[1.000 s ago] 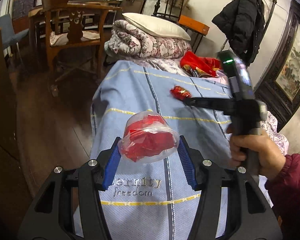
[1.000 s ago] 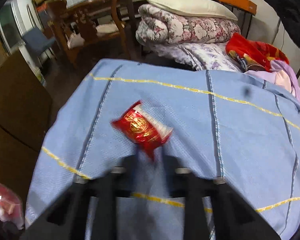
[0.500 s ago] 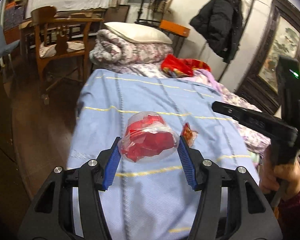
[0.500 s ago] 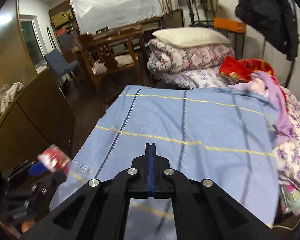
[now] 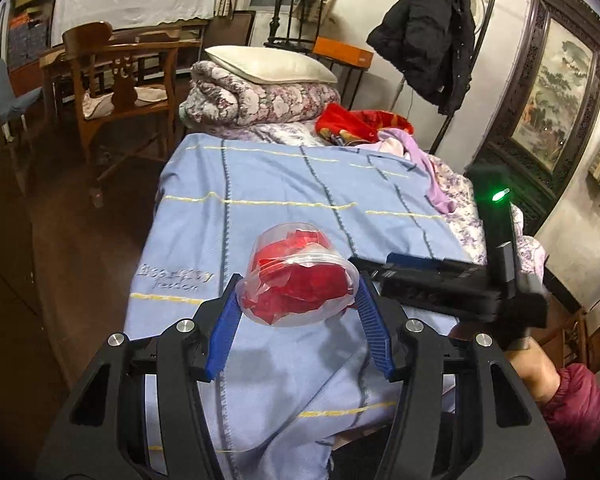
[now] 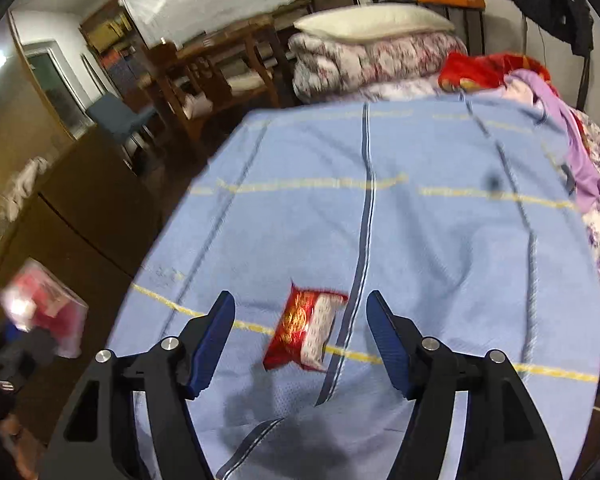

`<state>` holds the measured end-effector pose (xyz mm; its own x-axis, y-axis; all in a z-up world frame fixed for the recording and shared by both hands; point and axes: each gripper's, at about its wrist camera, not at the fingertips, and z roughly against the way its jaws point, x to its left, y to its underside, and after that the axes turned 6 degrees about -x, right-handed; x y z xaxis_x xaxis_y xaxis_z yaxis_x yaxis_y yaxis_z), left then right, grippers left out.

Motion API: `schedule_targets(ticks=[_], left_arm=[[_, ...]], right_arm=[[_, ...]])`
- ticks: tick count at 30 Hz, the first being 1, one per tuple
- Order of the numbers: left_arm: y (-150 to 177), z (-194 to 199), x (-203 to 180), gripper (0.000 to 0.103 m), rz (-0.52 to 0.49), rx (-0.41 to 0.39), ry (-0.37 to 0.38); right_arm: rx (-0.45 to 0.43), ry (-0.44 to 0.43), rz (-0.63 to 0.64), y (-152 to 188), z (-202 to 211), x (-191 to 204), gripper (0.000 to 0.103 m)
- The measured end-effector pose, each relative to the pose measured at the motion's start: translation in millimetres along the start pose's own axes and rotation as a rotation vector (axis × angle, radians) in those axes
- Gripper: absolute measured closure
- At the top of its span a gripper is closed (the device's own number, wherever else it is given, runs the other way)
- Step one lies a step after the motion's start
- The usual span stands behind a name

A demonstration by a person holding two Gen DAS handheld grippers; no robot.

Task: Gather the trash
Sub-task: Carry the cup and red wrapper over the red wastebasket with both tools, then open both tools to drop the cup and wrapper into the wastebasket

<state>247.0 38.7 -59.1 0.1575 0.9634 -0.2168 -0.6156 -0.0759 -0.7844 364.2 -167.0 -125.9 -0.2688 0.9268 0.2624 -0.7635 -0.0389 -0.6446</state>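
Room: a bedroom, with a blue blanket [image 6: 420,240] over the bed, a folded floral quilt [image 5: 260,100] and a pillow [image 5: 268,66] at twelve o'clock, a wooden chair [image 5: 116,80] at ten o'clock and a black coat [image 5: 424,32] hanging at one o'clock.
Left gripper [image 5: 296,316]: partly open and clamped tight on a clear plastic cup [image 5: 300,280], blue pads pressing both sides; the cup is tilted and stuffed with red wrappers [image 5: 300,280].
Right gripper [image 6: 300,340]: jaws have just been opening and now stand wide apart, touching nothing; the red snack packet [image 6: 306,330] sits between them in view, lying on the blanket, clear of both pads.
Right gripper, from the left camera: it sits at three o'clock, just beside the cup, a green light on its body and a hand in a maroon sleeve [image 5: 572,396] below.
Changed: a second ago the right jaws were pinched shut on the packet's corner; half a second ago they were shut with no packet in view. The cup's grip looks the same throughout.
Hard to see: the right camera is motion-blurred; the cup shows only as a smeared red-and-white shape at nine o'clock. The packet's print is unreadable, and it is hidden from the left camera.
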Motion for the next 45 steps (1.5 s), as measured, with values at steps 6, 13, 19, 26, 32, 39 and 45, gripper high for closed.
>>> schedule_targets(ticks=[6,13,19,26,32,39,45], left_arm=[[4.5,-3.6,-2.3,0.047,0.003,0.022,0.002],[8.3,9.9,-42.7,0.047,-0.060,0.010,0.060],[25.8,17.4,-130.6,0.047,-0.198,0.033,0.207],[90.0,-4.2,-260.7,0.047,-0.397,0.180,0.409],[179.7,-59.2,-355.8,0.047,-0.545,0.426,0.498],[266.4,-116.0,-408.8,0.031,-0.691,0.574,0.444],[263.9,-125.0,-387.0,0.026,-0.664,0.572,0.378]], right_arm=[[0.027,0.046,-0.012,18.0,-22.2,2.2,0.074],[-0.166,0.024,-0.059,29.5,79.7,-24.6,0.074],[-0.314,0.099,-0.156,89.9,205.3,-79.3,0.074],[-0.299,0.277,-0.349,209.9,297.8,-167.9,0.074],[-0.185,0.343,-0.558,299.9,293.5,-241.8,0.074],[-0.124,0.322,-0.689,351.8,268.6,-286.8,0.072],[-0.026,0.315,-0.728,380.3,221.0,-307.4,0.068]])
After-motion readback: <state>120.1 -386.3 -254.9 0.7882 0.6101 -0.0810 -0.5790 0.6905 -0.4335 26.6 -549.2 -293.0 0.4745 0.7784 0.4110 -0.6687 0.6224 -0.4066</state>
